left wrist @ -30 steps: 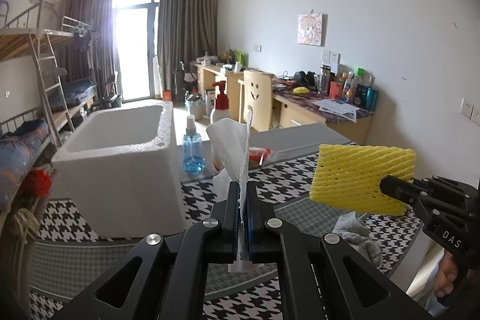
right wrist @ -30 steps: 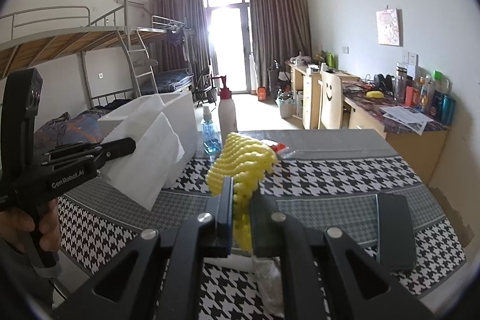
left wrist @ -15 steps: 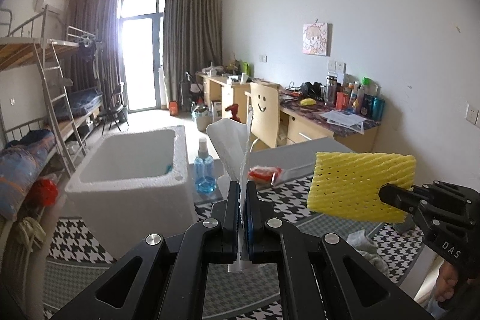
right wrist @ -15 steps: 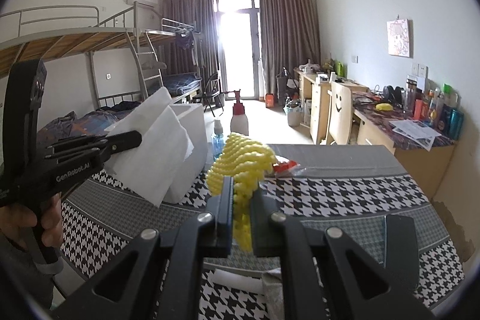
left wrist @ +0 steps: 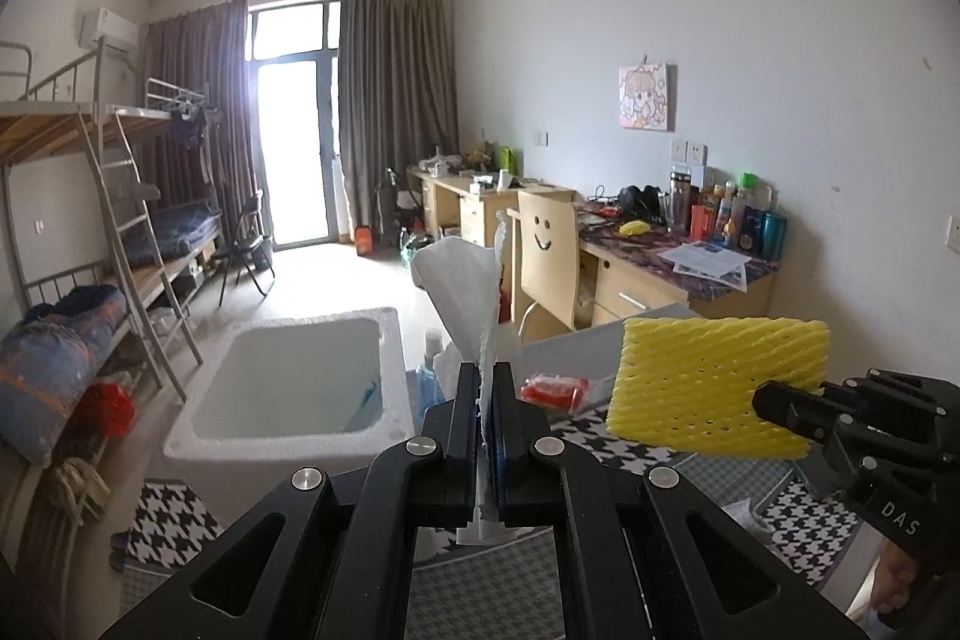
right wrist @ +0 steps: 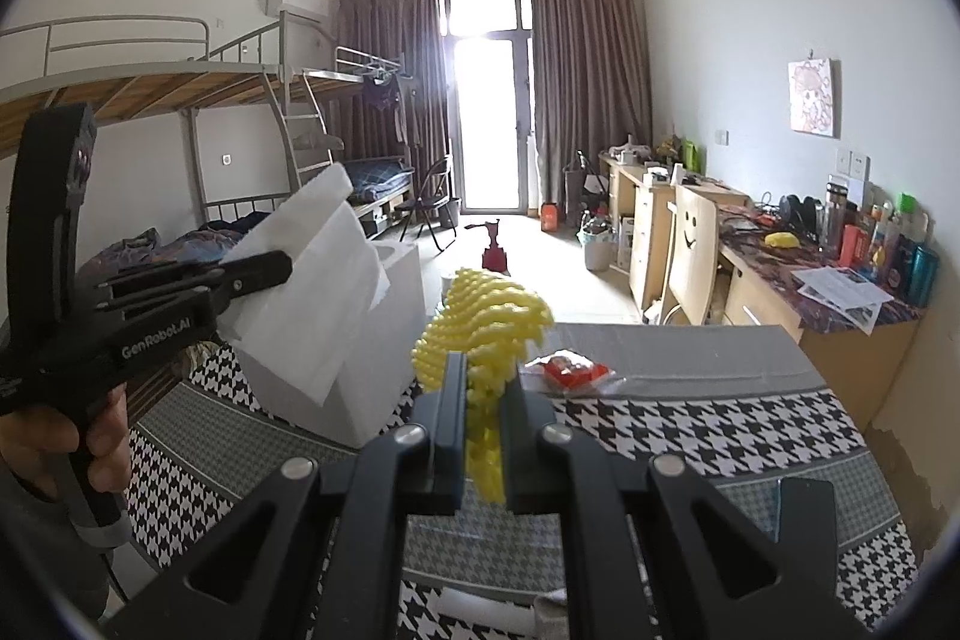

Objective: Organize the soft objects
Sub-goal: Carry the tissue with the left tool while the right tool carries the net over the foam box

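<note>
My left gripper (left wrist: 485, 388) is shut on a thin white foam sheet (left wrist: 465, 292) that stands up edge-on between its fingers; the right wrist view shows the same sheet (right wrist: 318, 292) broadside, held by that gripper (right wrist: 285, 271) at the left. My right gripper (right wrist: 485, 382) is shut on a yellow foam net (right wrist: 486, 322), seen flat in the left wrist view as a yellow foam net (left wrist: 717, 385) at the right, held by the right gripper (left wrist: 765, 400). Both hang above the table, near the open white foam box (left wrist: 288, 436).
The table carries a houndstooth cloth (right wrist: 690, 418), a red packet in clear wrap (right wrist: 567, 373), a blue bottle (left wrist: 423, 388) behind the box, and a dark flat object (right wrist: 807, 508) at right. A hand (right wrist: 72, 442) grips the left tool. A smiley chair (left wrist: 549, 268) and cluttered desks stand beyond.
Both grippers have risen with their loads. The view now looks down into the foam box, and the table sits lower in both views. Neither grip has changed.
</note>
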Available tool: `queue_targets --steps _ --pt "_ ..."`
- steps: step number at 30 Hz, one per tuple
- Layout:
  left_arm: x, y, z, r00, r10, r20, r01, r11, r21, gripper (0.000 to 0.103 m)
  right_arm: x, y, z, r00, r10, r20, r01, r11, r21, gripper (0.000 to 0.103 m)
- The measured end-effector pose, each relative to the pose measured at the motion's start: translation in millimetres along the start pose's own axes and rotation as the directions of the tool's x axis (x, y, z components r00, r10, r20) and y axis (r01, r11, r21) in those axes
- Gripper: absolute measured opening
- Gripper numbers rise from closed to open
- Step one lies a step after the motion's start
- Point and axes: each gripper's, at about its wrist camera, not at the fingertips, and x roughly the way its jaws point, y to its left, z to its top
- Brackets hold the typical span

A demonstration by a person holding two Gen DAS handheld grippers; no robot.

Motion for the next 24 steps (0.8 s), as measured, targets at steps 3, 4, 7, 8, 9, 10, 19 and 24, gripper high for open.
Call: queue_targets --steps 3,4,7,8,9,10,19,24 --pt "1 1 5 1.000 0.001 0.005 -0.001 1.000 0.000 0.004 2 2 6 1.000 0.004 0.005 -0.004 1.000 -0.005 0.012" --pt "0 2 6 1.000 0.001 0.008 -0.001 1.000 0.002 0.004 2 3 8 1.000 0.004 0.008 -0.004 1.000 -0.009 0.012" --pt "-1 2 11 1.000 0.001 0.019 -0.001 1.000 0.004 0.004 4 5 14 1.000 0.013 0.016 -0.013 1.000 -0.018 0.012" --pt "-2 2 13 1.000 0.004 0.022 -0.004 1.000 0.006 0.004 5 5 16 1.000 0.014 0.017 -0.014 1.000 -0.020 0.012" --pt "-1 1 15 1.000 0.006 0.024 -0.006 1.000 0.007 0.004 6 5 17 1.000 0.015 0.018 -0.014 1.000 -0.022 0.012" --pt "-2 1 17 1.000 0.007 0.026 -0.007 1.000 0.008 0.004 7 6 18 1.000 0.016 0.018 -0.016 1.000 -0.023 0.012" --pt "-3 14 31 0.998 0.038 0.052 -0.038 0.999 -0.007 0.004 15 6 32 0.999 0.031 0.030 -0.029 0.999 -0.040 0.012" --pt "-2 20 38 0.996 0.062 0.066 -0.062 0.998 -0.012 0.004 22 11 39 0.999 0.035 0.031 -0.034 0.998 -0.052 0.012"
